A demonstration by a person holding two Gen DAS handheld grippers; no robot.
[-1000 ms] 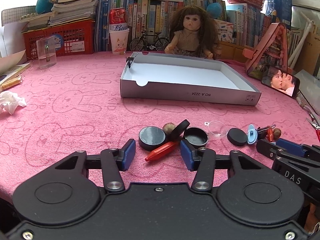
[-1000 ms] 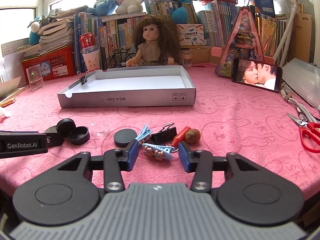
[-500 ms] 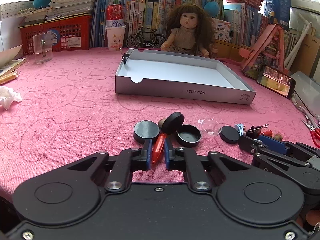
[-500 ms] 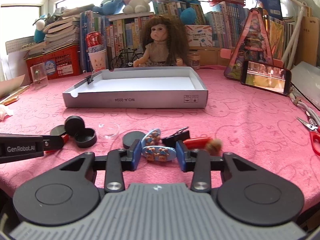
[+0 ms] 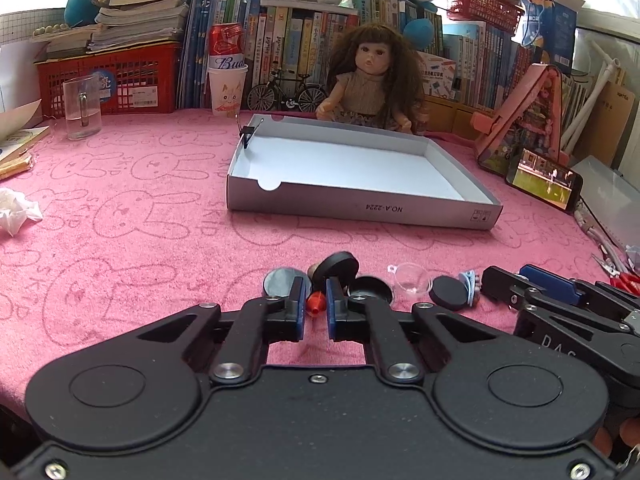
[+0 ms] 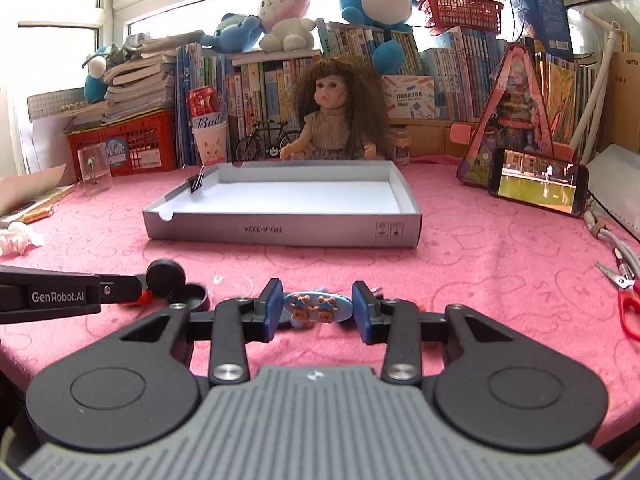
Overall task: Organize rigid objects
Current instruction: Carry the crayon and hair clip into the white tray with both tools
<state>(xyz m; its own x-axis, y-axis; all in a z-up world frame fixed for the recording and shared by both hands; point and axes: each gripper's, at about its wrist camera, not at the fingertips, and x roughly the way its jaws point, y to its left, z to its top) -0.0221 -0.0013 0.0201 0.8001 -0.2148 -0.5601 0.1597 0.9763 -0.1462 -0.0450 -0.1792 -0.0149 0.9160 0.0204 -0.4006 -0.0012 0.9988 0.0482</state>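
Squeezing the red pen (image 5: pixel 315 302) tight, my left gripper (image 5: pixel 315 308) sits low over the pink cloth (image 5: pixel 160 240). My right gripper (image 6: pixel 316 308) pinches the blue hair clip (image 6: pixel 318 307). The gray box (image 6: pixel 280 234) waits beyond both.

box (image 5: pixel 360 210): in the middle of the table, in front of the doll (image 5: pixel 374 76)
binder clip (image 5: pixel 247 133): on the box's back left corner
phone (image 5: pixel 544 179): right of the box
glass mug (image 5: pixel 82 109): far left, well apart from the box
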